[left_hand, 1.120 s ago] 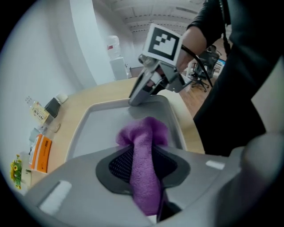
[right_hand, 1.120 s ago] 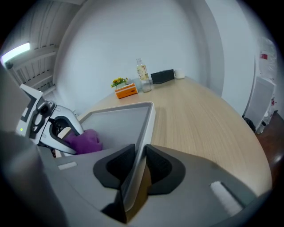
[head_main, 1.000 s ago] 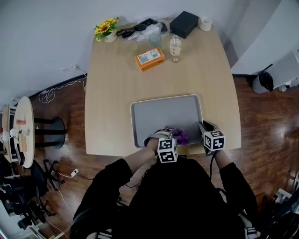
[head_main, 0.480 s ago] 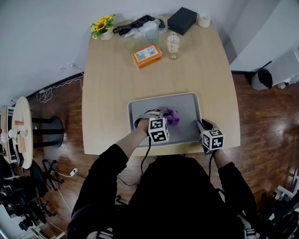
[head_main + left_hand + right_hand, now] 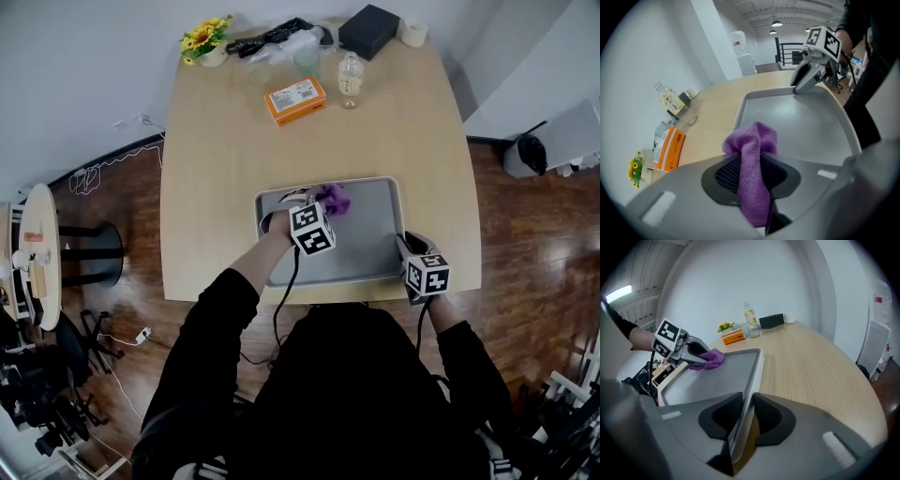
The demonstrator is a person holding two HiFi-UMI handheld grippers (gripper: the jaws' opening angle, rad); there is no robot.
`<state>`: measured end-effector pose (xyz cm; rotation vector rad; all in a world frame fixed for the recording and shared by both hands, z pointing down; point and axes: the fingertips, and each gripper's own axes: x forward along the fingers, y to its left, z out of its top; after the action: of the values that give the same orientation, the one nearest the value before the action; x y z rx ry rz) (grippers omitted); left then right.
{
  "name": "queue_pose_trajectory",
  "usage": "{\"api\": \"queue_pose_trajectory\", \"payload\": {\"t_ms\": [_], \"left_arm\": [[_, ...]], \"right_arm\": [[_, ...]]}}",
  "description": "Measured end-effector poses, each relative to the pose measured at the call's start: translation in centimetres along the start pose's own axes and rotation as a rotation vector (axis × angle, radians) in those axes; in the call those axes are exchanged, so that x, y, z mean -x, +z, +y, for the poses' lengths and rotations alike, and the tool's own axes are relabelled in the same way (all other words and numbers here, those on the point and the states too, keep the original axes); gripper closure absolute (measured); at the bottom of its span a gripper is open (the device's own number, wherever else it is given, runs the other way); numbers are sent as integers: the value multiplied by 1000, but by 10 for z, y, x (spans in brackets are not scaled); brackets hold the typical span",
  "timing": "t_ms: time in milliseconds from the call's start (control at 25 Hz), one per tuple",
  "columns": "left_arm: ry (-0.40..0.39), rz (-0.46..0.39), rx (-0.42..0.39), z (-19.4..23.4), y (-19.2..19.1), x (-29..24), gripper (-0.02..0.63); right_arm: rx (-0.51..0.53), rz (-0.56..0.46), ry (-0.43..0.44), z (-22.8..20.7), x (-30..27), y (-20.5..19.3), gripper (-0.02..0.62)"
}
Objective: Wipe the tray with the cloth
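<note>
A grey tray (image 5: pixel 366 234) lies at the near edge of the wooden table (image 5: pixel 225 187). My left gripper (image 5: pixel 319 200) is over the tray's far left part, shut on a purple cloth (image 5: pixel 336 199) that bulges out past its jaws (image 5: pixel 751 154) and rests on the tray floor (image 5: pixel 806 126). My right gripper (image 5: pixel 409 251) is at the tray's near right corner, its jaws shut on the tray's rim (image 5: pixel 749 394). From the right gripper view, the left gripper (image 5: pixel 696 354) and cloth (image 5: pixel 711 357) show at the tray's far end.
At the table's far end stand an orange box (image 5: pixel 294 99), a clear bottle (image 5: pixel 350 80), a glass (image 5: pixel 307 64), a black box (image 5: pixel 368 31), a tape roll (image 5: pixel 412 33) and a small pot of yellow flowers (image 5: pixel 206 39). A round side table (image 5: pixel 33 253) stands on the floor at left.
My left gripper has slid the purple cloth from the tray's near edge up to its far left part. The right gripper has stayed on the tray's corner.
</note>
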<state>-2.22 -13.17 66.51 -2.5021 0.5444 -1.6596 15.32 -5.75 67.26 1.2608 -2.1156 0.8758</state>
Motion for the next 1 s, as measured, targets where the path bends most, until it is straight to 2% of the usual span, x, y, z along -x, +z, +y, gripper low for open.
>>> {"api": "queue_pose_trajectory", "payload": {"t_ms": [320,600,840,1000], "left_arm": [[-68,-48,11,-74,-5,22,525],[-188,-93,19,-139,-7,45,525],[-240,-105,39,-166,-18,56,525],[-259,-118,-15,-164,-24,59,524]], "right_arm": [[9,8,7,-2,1,0,511],[6,11,13,-3,0,2,511],[9,20,11,-1,-1,1,511],[6,21,12,1,1,1,511]]}}
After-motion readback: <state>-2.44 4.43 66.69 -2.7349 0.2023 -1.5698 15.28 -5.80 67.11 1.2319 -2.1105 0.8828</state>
